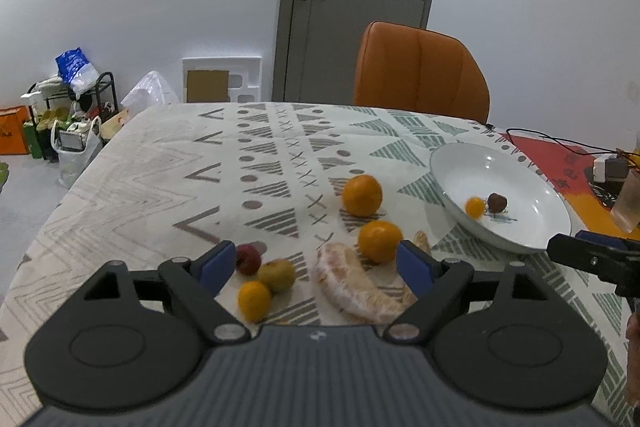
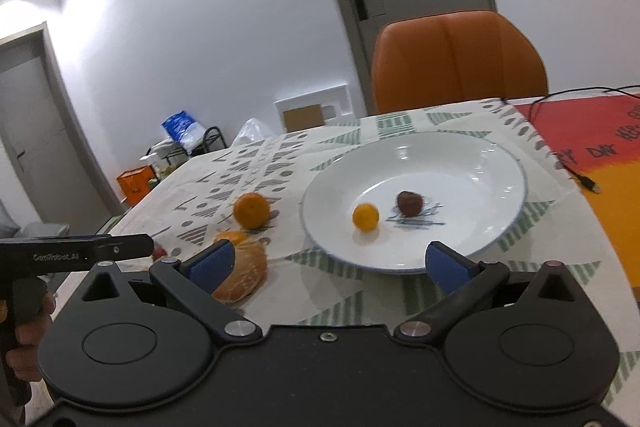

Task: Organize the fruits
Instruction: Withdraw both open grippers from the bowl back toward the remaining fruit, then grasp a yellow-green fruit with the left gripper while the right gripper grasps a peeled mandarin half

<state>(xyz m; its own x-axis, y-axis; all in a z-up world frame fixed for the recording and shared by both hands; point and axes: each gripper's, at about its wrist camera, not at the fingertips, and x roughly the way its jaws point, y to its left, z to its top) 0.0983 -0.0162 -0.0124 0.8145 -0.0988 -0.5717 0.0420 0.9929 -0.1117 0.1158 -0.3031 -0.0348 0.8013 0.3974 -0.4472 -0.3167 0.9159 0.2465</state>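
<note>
My left gripper (image 1: 316,263) is open low over the table, with nothing pressed between its blue pads. Under and ahead of it lie a small red fruit (image 1: 248,259), a greenish fruit (image 1: 277,275), a small orange fruit (image 1: 254,301) and a peeled citrus segment (image 1: 360,283). Two oranges (image 1: 362,195) (image 1: 379,241) sit just beyond. My right gripper (image 2: 330,265) is wide open and empty at the near rim of the white plate (image 2: 460,171). In the plate lie a small orange fruit (image 2: 365,216) and a dark red fruit (image 2: 409,203).
An orange chair (image 1: 420,79) stands behind the table's far edge. A black cable (image 2: 576,171) and a cup (image 1: 630,203) lie on the red cloth at the right. The table's left edge drops to a floor with bags and a rack (image 1: 76,115).
</note>
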